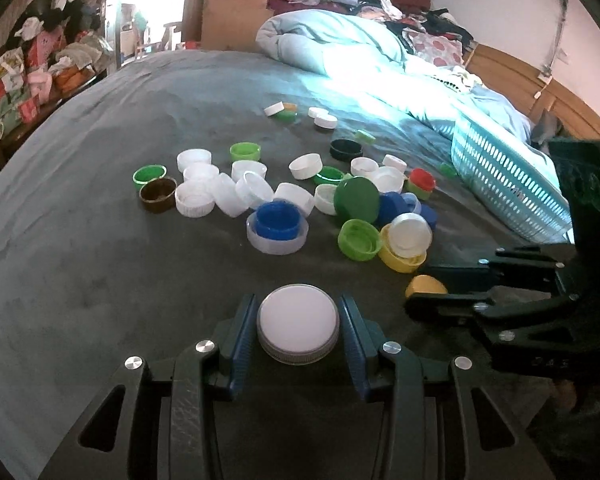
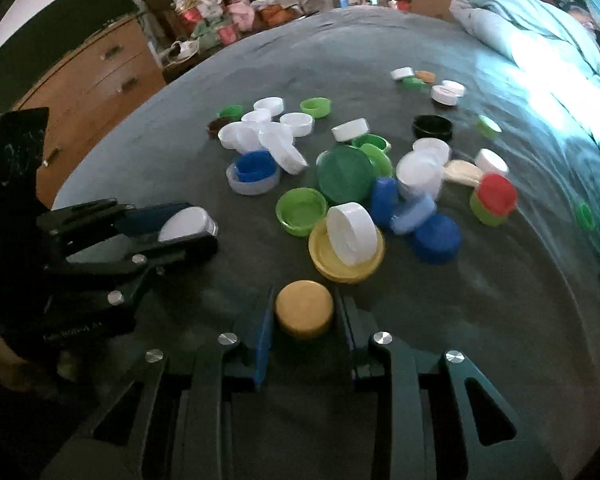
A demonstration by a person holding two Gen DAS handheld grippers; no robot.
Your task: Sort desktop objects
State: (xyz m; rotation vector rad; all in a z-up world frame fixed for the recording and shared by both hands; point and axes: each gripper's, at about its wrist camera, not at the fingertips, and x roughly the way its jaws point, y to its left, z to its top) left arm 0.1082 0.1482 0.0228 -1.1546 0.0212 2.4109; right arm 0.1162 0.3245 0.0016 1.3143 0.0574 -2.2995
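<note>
Left tongs (image 1: pixel 298 326) pinch white lid (image 1: pixel 298 322); right tongs (image 2: pixel 305 312) bracket yellow lid (image 2: pixel 304 309), contact uncertain. Lift straight, level; avoid nudging pile (image 2: pixel 340 184); basket (image 1: pixel 508 192) probable drop.

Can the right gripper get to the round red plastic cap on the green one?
Probably not right away. The right gripper is already shut on a round yellow plastic cap, and blue caps lie between it and the red plastic cap.

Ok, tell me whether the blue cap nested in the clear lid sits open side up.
Open side up: the blue cap shows its hollow inside and rim, sitting within the clear lid.
</note>
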